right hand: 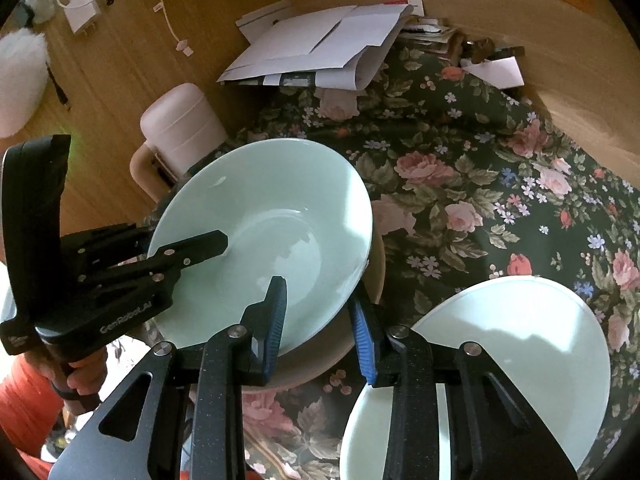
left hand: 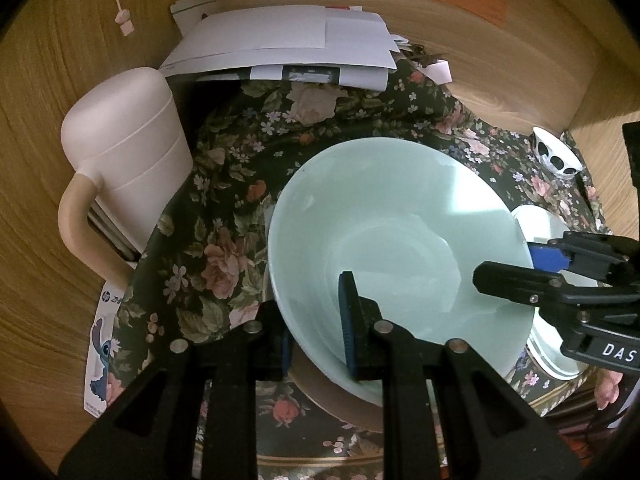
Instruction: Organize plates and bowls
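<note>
A pale green bowl [left hand: 400, 236] [right hand: 272, 232] is tilted over a beige plate [right hand: 320, 364] on the floral cloth. My left gripper [left hand: 316, 320] straddles the bowl's near-left rim, one pad inside, one outside, closed on it; it also shows in the right wrist view [right hand: 200, 248]. My right gripper [right hand: 320, 328] straddles the bowl's near-right rim with a visible gap between pads and rim; it also shows in the left wrist view [left hand: 540, 264]. A second pale green bowl [right hand: 500, 352] [left hand: 548, 320] sits to the right.
A cream lidded jug [left hand: 128, 168] [right hand: 180, 132] stands at the left. A stack of papers [left hand: 288, 44] [right hand: 320, 48] lies at the back against the wooden wall. A small black-spotted bowl [left hand: 556, 156] sits far right.
</note>
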The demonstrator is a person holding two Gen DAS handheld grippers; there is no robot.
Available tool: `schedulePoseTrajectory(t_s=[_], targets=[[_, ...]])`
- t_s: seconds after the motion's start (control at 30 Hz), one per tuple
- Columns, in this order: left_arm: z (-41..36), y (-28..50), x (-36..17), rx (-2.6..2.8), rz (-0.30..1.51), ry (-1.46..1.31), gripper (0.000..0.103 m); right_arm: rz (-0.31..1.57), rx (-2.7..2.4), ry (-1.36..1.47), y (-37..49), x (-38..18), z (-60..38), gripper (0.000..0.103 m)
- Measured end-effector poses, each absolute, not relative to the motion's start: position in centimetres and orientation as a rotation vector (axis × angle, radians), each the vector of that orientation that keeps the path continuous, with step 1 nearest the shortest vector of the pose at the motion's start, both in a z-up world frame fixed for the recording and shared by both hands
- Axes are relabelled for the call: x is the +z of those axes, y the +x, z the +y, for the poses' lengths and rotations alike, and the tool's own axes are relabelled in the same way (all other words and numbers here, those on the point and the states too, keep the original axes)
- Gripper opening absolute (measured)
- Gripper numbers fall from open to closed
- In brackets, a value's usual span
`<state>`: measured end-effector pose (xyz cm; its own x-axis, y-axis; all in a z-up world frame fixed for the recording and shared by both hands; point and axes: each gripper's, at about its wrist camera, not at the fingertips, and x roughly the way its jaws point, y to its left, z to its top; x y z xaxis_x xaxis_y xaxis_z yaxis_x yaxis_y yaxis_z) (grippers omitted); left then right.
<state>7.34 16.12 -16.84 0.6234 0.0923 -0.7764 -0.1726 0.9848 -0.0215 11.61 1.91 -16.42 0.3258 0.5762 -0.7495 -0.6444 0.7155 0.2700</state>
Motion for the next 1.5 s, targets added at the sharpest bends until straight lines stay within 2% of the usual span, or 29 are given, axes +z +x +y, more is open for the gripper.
schedulePoseTrajectory(t_s=[0.33, 0.4, 0.53, 0.83, 0.9, 0.97, 1.07, 1.17, 1.37, 1.5], targets=[[16.2, 7.8, -16.9, 0.155, 0.894, -0.096, 0.019, 0.949, 0.797, -0.063, 11.3, -15.9, 1.3, 0.032], [16.2, 8.0, -17.0, 0.155, 0.9, -0.094, 0.019, 0.942, 0.784, -0.077, 11.1, -15.9, 1.1, 0.036], [15.9, 8.1, -16.9, 0.161, 0.88, -0.068, 0.019, 0.941, 0.786, -0.056, 11.0, -16.0, 0.5, 0.037], [16.0, 8.6, -16.6, 0.144, 0.903, -0.087, 0.026, 0.923, 0.78, -0.067, 11.0, -15.9, 0.3, 0.038], [16.0, 8.7, -16.4, 0.146, 0.905, -0.089, 0.03, 0.909, 0.772, -0.064, 11.2, -15.7, 0.0, 0.045], [15.8, 8.7, -15.9, 0.142, 0.891, -0.084, 0.048, 0.885, 0.758, -0.063, 11.4, -15.2, -0.4, 0.053], [15.3, 8.1, -14.2, 0.148, 0.818, -0.061, 0.061, 0.846, 0.736, -0.066, 11.6, -14.5, -1.0, 0.059], [14.6, 8.0, -12.7, 0.136, 0.78, -0.036, 0.065, 0.818, 0.719, -0.064, 11.9, -13.9, -1.8, 0.064], [13.0, 8.5, -10.7, 0.109, 0.74, -0.017, 0.068, 0.785, 0.675, -0.05, 12.7, -13.1, -3.6, 0.066], [11.2, 9.5, -9.8, 0.076, 0.715, -0.01, 0.074, 0.754, 0.617, -0.025, 13.3, -12.5, -5.8, 0.076]])
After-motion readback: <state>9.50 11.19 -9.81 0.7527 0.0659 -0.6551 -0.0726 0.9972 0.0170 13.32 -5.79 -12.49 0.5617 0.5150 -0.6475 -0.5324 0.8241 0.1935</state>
